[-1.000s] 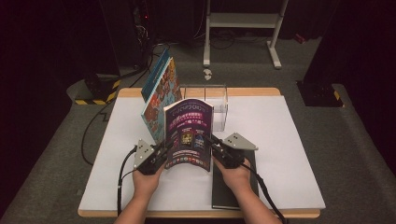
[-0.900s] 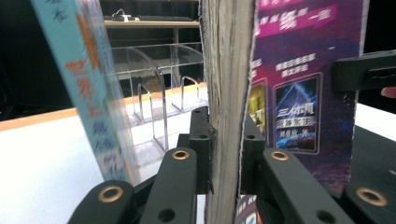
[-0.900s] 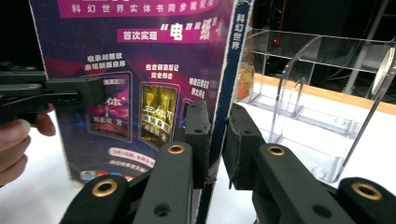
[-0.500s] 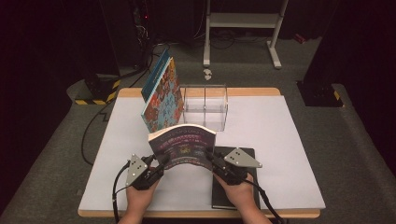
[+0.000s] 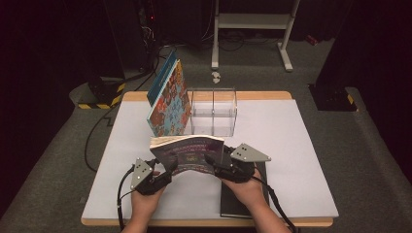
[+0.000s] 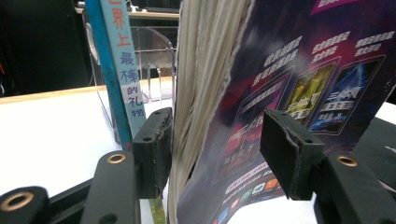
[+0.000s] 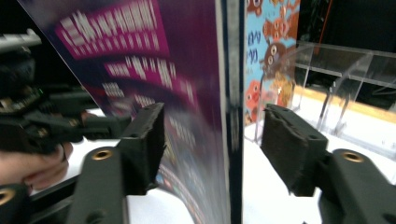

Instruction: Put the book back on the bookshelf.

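Observation:
A purple paperback (image 5: 187, 153) hangs low over the white table (image 5: 291, 145), cover up and sagging between my two grippers. My left gripper (image 5: 170, 167) is at its left edge and my right gripper (image 5: 211, 160) at its right edge. In the left gripper view the page edges and purple cover (image 6: 299, 70) stand between the jaws of the left gripper (image 6: 215, 144). These jaws have just been opening, and one pad stands off the cover. In the right gripper view the book's spine (image 7: 229, 93) sits between the jaws of the right gripper (image 7: 215, 144), also just opening, with a gap on each side.
A colourful book (image 5: 167, 99) with a blue spine (image 6: 119, 60) stands leaning against a clear acrylic holder (image 5: 214, 111) at the back middle of the table. A black book (image 5: 243, 199) lies flat under the right hand near the front edge. A cable trails off the table's left side.
The purple book has tipped from upright to nearly flat and has come down toward the table. Both hands sank with it, and both grippers' jaws have spread apart.

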Tool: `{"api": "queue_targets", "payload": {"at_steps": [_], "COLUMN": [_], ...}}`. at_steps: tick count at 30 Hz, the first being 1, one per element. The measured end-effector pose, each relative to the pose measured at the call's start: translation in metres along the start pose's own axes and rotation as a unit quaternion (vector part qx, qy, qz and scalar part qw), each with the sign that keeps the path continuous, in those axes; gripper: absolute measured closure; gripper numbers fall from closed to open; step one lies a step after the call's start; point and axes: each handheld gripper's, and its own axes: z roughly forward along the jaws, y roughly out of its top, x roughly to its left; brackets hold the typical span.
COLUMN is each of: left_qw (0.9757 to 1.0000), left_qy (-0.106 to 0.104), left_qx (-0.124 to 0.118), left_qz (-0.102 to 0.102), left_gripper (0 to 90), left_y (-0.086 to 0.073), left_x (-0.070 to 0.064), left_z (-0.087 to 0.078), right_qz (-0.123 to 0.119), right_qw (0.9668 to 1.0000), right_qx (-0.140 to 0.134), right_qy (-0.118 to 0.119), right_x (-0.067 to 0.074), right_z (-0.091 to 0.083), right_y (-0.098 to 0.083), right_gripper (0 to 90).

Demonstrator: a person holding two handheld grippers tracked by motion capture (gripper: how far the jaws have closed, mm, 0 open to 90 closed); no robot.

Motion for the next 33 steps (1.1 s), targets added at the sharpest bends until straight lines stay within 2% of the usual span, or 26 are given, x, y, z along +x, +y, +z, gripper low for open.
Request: {"api": "queue_targets", "payload": {"at_steps": [2,4,5,7,11,17,18,19,21,23,24,26,27,30,33], "left_qw": [1.0000,1.0000,1.0000,1.0000,0.9999,0.9999,0.9998,0.9998,0.9999,0.9999,0.9998,0.9998,0.9998,0.9998,0.9999], "left_qy": [0.002,0.004,0.005,0.006,0.008,0.009,0.009,0.008,0.008,0.008,0.008,0.008,0.007,0.008,0.008], "left_qx": [-0.001,0.001,0.003,0.006,0.009,0.012,0.012,0.008,0.009,0.012,0.010,0.010,0.011,0.007,0.008], "left_qz": [-0.005,-0.006,-0.007,-0.003,-0.005,-0.008,-0.009,-0.014,-0.012,-0.008,-0.013,-0.017,-0.012,-0.015,-0.012], "left_gripper": [44.3,44.0,44.0,44.1,44.1,44.0,43.9,43.9,44.0,43.9,43.8,43.8,43.8,43.3,42.4], "left_y": [0.000,0.000,0.000,0.000,0.000,0.000,0.000,0.000,0.001,0.002,0.002,0.002,0.003,0.003,0.004], "left_x": [0.001,0.002,0.002,0.004,0.005,0.006,0.006,0.005,0.005,0.005,0.005,0.005,0.005,0.005,0.004], "left_z": [0.000,0.000,0.000,0.001,0.001,0.002,0.002,0.002,0.001,0.000,0.001,0.000,0.000,0.000,-0.001], "right_qz": [-0.004,-0.007,-0.005,-0.010,-0.008,-0.020,-0.026,-0.031,-0.045,-0.060,-0.070,-0.085,-0.088,-0.072,-0.059], "right_qw": [1.0000,0.9999,0.9999,0.9998,0.9998,0.9985,0.9983,0.9981,0.9974,0.9962,0.9955,0.9944,0.9941,0.9952,0.9961], "right_qx": [-0.001,-0.002,0.003,0.000,-0.021,-0.048,-0.050,-0.049,-0.051,-0.055,-0.055,-0.055,-0.056,-0.056,-0.058], "right_qy": [0.005,-0.011,-0.010,-0.016,-0.002,0.014,0.017,0.020,0.025,0.031,0.034,0.031,0.030,0.035,0.031], "right_x": [0.002,0.004,0.004,0.005,0.007,0.009,0.010,0.010,0.011,0.013,0.014,0.017,0.018,0.015,0.012], "right_z": [0.000,0.001,0.001,0.000,-0.002,-0.004,-0.005,-0.005,-0.008,-0.010,-0.011,-0.012,-0.013,-0.015,-0.016], "right_y": [0.006,0.009,0.010,0.010,0.011,0.017,0.017,0.018,0.017,0.015,0.014,0.014,0.014,0.015,0.015], "right_gripper": [34.6,36.1,37.0,43.3,54.1,62.1,63.9,68.1,78.3,81.1,81.5,82.4,82.9,83.3,83.4]}}
